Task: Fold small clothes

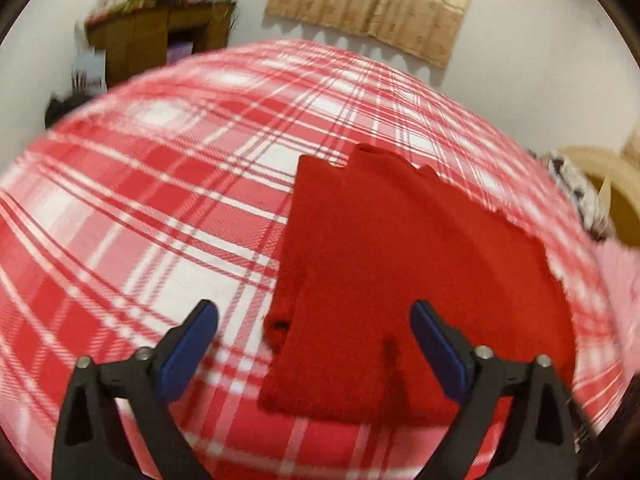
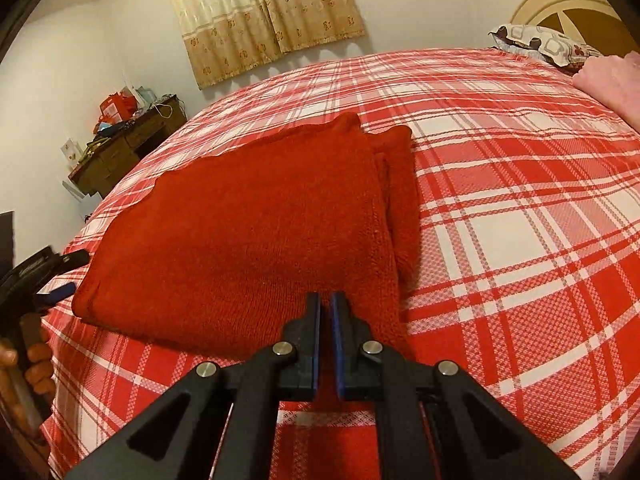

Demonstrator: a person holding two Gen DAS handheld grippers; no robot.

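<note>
Two hand-held tools face one folded red knitted garment (image 2: 248, 232) that lies flat on the bed's red-and-white plaid cover (image 2: 520, 208). The left tool (image 1: 314, 344) stands with its blue-padded jaws spread wide and nothing between them; the garment's near edge lies just ahead of it on the cover, its left border running away from the tool up the view. The right tool (image 2: 325, 340) has its jaws drawn together, only a thin slit between the pads; whether a pinch of knit is caught there cannot be told, since its tips sit right over the garment's near right part. In the right wrist view the garment's long axis runs from near left to far right, with a narrower folded strip showing along its right side. The left tool appears at the garment's left end, just beside its corner, held by a hand (image 2: 32, 360). Judged from this, the left tool is better placed to take the left end for a further fold, as its open jaws already face that edge
</note>
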